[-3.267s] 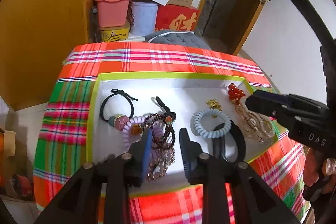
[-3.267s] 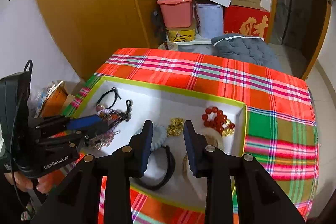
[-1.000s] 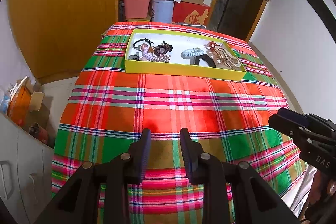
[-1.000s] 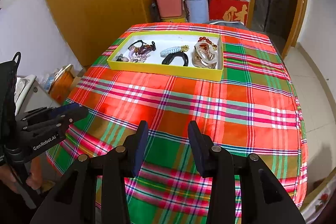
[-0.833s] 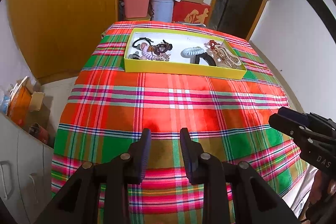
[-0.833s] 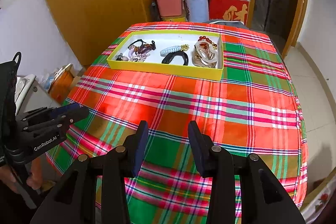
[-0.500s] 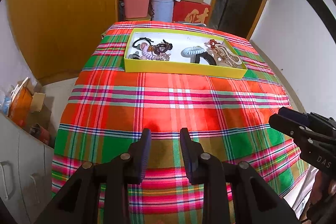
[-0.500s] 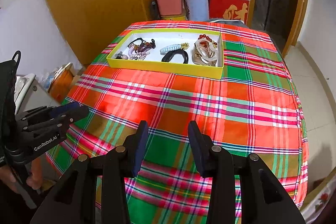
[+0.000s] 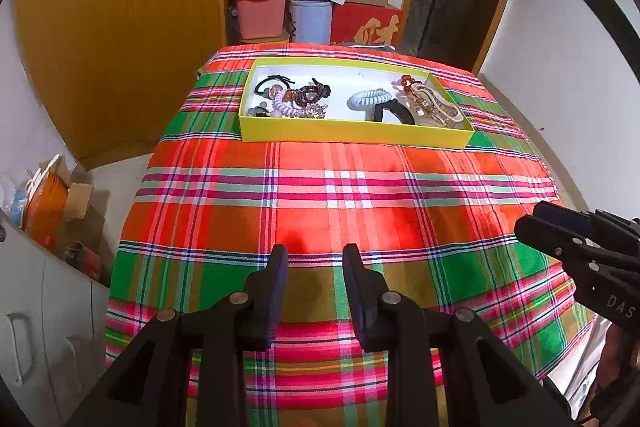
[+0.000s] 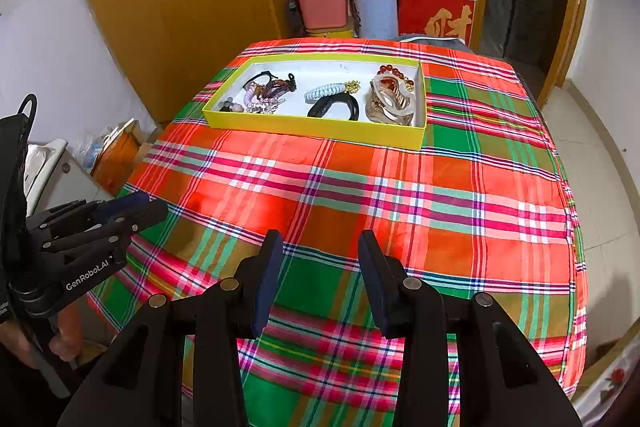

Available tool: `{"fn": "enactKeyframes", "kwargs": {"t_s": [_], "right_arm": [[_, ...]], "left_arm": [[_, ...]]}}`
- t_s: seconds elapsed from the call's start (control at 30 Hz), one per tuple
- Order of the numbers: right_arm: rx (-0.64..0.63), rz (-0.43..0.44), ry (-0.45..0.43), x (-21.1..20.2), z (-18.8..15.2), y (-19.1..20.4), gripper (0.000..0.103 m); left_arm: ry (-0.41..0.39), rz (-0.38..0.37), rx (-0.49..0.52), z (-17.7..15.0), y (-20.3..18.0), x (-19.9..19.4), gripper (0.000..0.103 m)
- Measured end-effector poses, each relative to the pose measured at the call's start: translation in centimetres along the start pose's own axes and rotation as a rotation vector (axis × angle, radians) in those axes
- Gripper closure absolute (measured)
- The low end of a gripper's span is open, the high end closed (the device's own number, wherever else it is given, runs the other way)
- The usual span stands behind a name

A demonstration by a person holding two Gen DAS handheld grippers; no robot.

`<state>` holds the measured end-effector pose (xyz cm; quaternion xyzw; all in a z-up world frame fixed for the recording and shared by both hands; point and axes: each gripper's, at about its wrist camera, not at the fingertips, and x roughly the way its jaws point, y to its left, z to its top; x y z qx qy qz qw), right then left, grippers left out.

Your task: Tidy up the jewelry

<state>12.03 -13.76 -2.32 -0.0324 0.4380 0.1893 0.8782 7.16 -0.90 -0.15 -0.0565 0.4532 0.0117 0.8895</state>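
At the left of the right-wrist frame my left tool [image 10: 132, 209] hung over the near corner of the worktop [image 10: 460, 195], its fingers apart with nothing between them, and my hand [image 10: 66, 341] showed below it at the lower left edge. In its own view that tool [image 9: 316, 259] sat low in the middle of the frame above the plaid cloth. My right tool [image 10: 320, 247] stood at the lower centre of its view, its fingers likewise apart and empty; from the left wrist it [image 9: 536, 221] showed at the right edge. The yellow tray [image 10: 320, 129] lay well beyond both tools, in the upper middle of the frame at the far end of the worktop. Inside it, from left to right, I saw a heap of hair ties and beaded bracelets [image 10: 268, 91], a pale blue coil tie [image 10: 324, 91], a black band [image 10: 334, 107] just in front of it, and gold hair clips [image 10: 390, 103] with red beads [image 10: 392, 70] at the right end.
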Motion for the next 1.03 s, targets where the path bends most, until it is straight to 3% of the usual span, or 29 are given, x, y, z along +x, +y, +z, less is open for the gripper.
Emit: {"fn": "enactKeyframes", "kwargs": {"t_s": [0.5, 1.03], "right_arm": [[-0.001, -0.005, 0.005, 0.24, -0.22, -0.08, 0.063], [-0.004, -0.004, 0.008, 0.3, -0.13, -0.09, 0.063]], "left_arm": [[-0.014, 0.042, 0.025, -0.19, -0.39, -0.07, 0.075], [-0.02, 0.014, -0.011, 0.25, 0.11, 0.05, 0.075]]}}
